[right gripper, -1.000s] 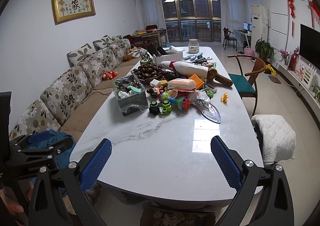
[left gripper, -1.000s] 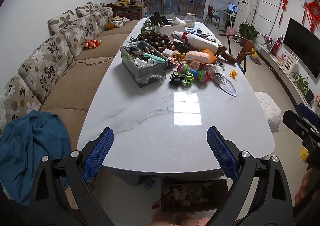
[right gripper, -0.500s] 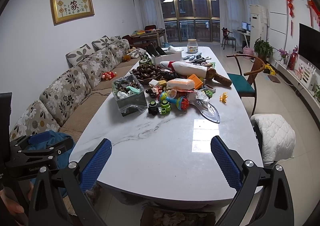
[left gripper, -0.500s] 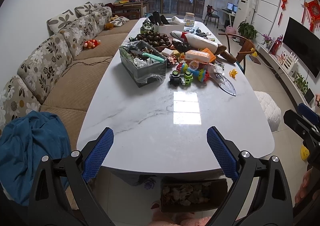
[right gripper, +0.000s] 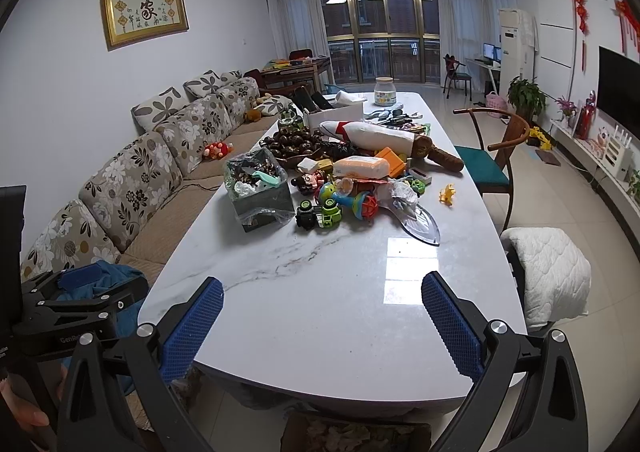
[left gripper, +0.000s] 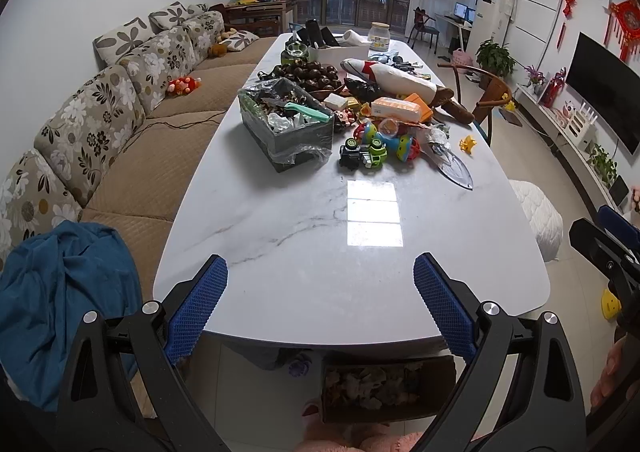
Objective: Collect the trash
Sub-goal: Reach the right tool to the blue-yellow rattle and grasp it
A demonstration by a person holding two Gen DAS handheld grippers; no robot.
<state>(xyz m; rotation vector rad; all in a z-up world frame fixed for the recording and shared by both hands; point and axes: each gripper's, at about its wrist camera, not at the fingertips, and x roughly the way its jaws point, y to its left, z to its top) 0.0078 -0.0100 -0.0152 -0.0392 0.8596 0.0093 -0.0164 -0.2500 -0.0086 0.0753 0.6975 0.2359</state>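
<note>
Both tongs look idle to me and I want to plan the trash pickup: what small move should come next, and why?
Probably carry the right tongs forward over the white marble table toward the grey plastic-lined bin of scraps. Both the right and the left tongs are open and empty at the bare near edge, while all the clutter lies farther up the table, out of reach from here.

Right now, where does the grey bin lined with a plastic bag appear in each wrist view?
Left wrist: the grey bin stands on the table, above centre, slightly left.
Right wrist: the grey bin is left of centre, at middle height.
Shared landmark: the green toy truck stands just right of it in both.
</note>
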